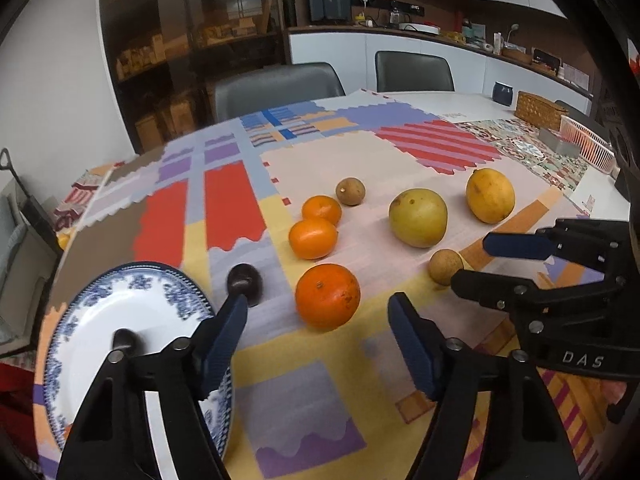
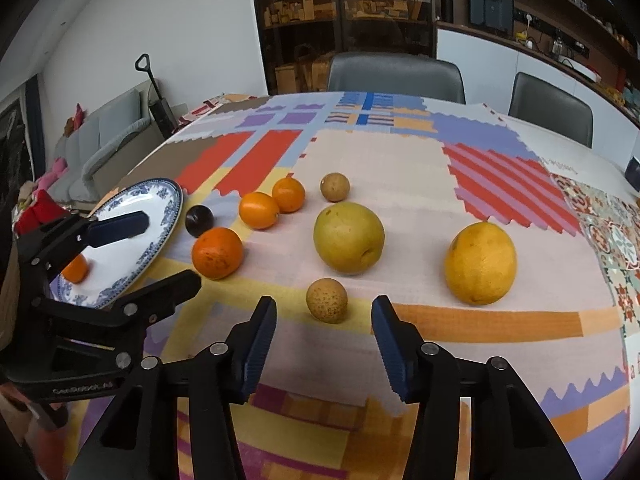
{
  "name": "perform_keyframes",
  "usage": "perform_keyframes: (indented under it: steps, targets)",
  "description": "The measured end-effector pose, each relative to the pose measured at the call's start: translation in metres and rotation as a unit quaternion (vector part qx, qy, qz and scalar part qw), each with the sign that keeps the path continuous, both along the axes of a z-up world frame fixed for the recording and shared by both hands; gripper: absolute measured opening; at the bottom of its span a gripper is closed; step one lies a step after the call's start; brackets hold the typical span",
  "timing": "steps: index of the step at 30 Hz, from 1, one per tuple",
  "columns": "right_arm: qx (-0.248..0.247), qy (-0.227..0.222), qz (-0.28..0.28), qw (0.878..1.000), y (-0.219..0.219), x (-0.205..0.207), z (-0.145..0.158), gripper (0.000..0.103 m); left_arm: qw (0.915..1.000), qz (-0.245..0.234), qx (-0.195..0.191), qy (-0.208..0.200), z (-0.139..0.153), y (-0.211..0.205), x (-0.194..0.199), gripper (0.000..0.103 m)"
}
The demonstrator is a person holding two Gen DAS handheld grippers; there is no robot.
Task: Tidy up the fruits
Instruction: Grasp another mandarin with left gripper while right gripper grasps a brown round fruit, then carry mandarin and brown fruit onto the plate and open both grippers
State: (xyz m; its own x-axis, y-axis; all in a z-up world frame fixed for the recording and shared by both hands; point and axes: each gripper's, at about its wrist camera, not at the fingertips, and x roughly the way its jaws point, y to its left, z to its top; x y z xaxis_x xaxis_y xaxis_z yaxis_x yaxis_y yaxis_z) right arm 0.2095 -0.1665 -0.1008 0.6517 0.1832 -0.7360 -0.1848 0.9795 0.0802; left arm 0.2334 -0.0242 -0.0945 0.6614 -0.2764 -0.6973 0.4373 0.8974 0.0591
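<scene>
The right gripper (image 2: 324, 340) points at the small brown fruit (image 2: 326, 300) lying just beyond its tips, in line with the gap between the jaws. The jaws stand apart and hold nothing; the fruit is ahead of them, not yet between the pads. It is roundish, with no long axis to line up on, so a straight push forward and down should bring it into the gap.

The left gripper (image 1: 318, 336) is likewise released and empty. The large orange (image 1: 327, 295) sits just beyond its tips, in line with its gap, and the dark plum (image 1: 245, 283) lies right at the tip of its left jaw. The blue-and-white plate (image 1: 96, 320) is at the near left of the surface, partly under that jaw, with one small orange fruit (image 2: 75, 269) already on it.

The brown fruit is nearer the right hand, the large orange nearer the left. Farther off lie two small oranges (image 1: 316, 226), another brown fruit (image 1: 350, 191), a pear (image 1: 418, 217) and a yellow citrus (image 1: 490, 195).
</scene>
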Motion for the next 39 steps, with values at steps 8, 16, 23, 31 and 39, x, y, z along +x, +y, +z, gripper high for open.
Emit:
perform_keyframes:
  steps: [8, 16, 23, 31, 39]
  targets:
    - [0.012, 0.017, 0.002, 1.0, -0.002, 0.012, -0.012, 0.039, 0.9994, -0.002, -0.011, 0.033, -0.014, -0.008, 0.02, 0.058]
    - [0.024, 0.033, 0.005, 0.999, -0.003, 0.021, -0.022, 0.032, 0.9988, 0.011, -0.013, 0.046, -0.021, -0.01, 0.027, 0.041]
    - [0.024, 0.033, 0.006, 0.999, -0.003, 0.023, -0.022, 0.027, 0.9985, 0.019, -0.019, 0.047, -0.019, -0.009, 0.026, 0.04]
    - [0.037, 0.021, 0.009, 0.999, -0.003, 0.018, -0.009, 0.027, 0.9985, 0.03, -0.028, 0.034, -0.002, -0.005, 0.012, 0.04]
    - [0.042, -0.005, 0.022, 0.999, 0.005, 0.006, 0.014, 0.027, 0.9977, 0.051, -0.041, 0.015, 0.022, 0.008, -0.005, 0.04]
